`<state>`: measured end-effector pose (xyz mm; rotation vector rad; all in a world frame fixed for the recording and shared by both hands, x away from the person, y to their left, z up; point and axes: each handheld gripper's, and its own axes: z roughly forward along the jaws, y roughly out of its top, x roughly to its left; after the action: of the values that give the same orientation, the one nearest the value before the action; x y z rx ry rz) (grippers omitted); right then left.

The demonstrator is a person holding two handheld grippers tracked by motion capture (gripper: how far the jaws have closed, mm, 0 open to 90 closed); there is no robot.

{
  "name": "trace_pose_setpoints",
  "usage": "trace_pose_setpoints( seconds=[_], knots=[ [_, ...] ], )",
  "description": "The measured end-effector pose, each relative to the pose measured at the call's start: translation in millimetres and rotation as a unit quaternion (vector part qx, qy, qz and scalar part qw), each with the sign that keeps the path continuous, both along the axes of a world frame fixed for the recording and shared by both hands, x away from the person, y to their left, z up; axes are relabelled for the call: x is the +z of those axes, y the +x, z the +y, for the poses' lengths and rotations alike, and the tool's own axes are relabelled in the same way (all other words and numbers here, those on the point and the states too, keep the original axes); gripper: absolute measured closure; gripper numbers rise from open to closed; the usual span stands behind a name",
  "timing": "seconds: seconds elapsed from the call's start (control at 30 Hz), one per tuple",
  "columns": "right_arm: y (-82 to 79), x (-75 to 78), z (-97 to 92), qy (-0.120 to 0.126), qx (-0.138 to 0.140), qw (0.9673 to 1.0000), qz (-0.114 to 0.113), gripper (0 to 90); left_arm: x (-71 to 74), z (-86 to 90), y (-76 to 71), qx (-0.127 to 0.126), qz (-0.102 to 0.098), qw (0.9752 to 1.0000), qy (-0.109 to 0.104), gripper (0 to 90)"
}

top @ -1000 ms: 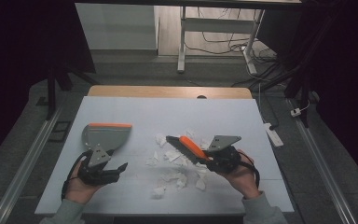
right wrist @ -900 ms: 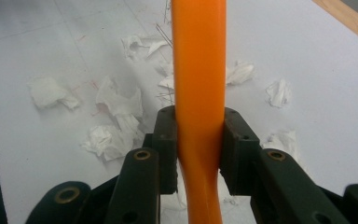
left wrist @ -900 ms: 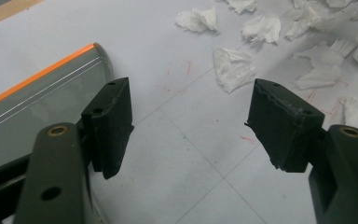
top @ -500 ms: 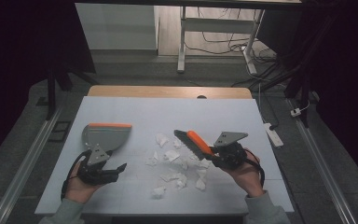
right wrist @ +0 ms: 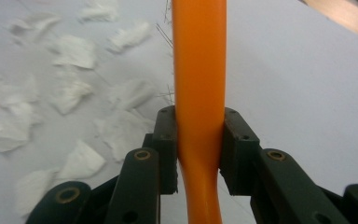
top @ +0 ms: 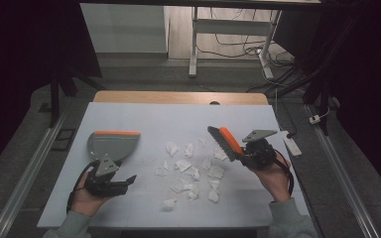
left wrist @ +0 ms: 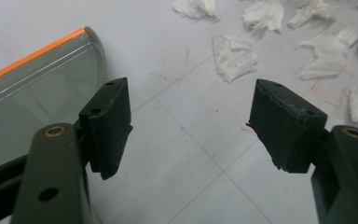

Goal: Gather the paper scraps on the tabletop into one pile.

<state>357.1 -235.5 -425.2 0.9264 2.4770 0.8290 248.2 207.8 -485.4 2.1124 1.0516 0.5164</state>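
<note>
Several torn white paper scraps [top: 188, 171] lie scattered mid-table. A grey dustpan [top: 113, 145] with an orange lip rests on the table to their left. Just in front of it, my left gripper [top: 130, 178] stands open; in the left gripper view its jaws [left wrist: 189, 107] have bare table between them, with the dustpan [left wrist: 32, 88] off to the left and the scraps [left wrist: 233, 56] beyond. My right gripper [top: 243, 154] is shut on the orange handle of a brush [top: 224, 140], held above the right edge of the scraps. The handle [right wrist: 199, 56] runs up between the pads [right wrist: 199, 135].
The white tabletop [top: 154, 119] has a wooden strip [top: 178, 97] along its far edge. A white oblong device [top: 291, 145] lies off the right edge. Metal rails run along the floor on both sides, and a table frame and cables sit behind.
My right gripper has carried the brush to the right and a little farther back, off the middle of the scraps. The left gripper and the dustpan have stayed put.
</note>
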Motion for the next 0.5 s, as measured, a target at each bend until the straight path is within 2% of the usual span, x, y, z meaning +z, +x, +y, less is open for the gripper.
trace_pose_setpoints(
  seconds=[0.1,0.13,0.17,0.2,0.33,0.43,0.5],
  knots=[
    [15.7,-0.7,4.3,-0.035,-0.010,0.9990,0.024,70.4,-0.2,-0.5,0.7,-0.003,0.000,1.0000,-0.003,30.5],
    [29.0,-2.3,7.0,-0.052,-0.018,0.9977,0.041,70.4,-1.1,-0.2,1.1,-0.004,0.002,1.0000,0.000,30.5],
    [29.0,-2.3,7.0,-0.052,-0.018,0.9977,0.041,70.4,-2.4,-0.2,1.4,-0.003,0.003,1.0000,-0.001,30.5],
    [35.3,-3.5,8.4,-0.060,-0.025,0.9966,0.050,70.4,-3.3,0.3,1.4,-0.002,0.005,1.0000,-0.001,30.5],
    [61.1,-12.1,12.9,-0.101,-0.057,0.9899,0.082,70.5,-3.5,1.7,-0.1,0.000,0.005,1.0000,-0.005,30.5],
    [75.1,-17.6,18.1,-0.129,-0.065,0.9840,0.105,70.5,-3.1,1.4,-0.4,0.002,0.004,1.0000,-0.005,30.5],
    [76.8,-17.3,20.0,-0.129,-0.068,0.9836,0.107,70.5,-3.2,0.9,-0.7,0.002,0.003,1.0000,-0.005,30.5]
  ],
)
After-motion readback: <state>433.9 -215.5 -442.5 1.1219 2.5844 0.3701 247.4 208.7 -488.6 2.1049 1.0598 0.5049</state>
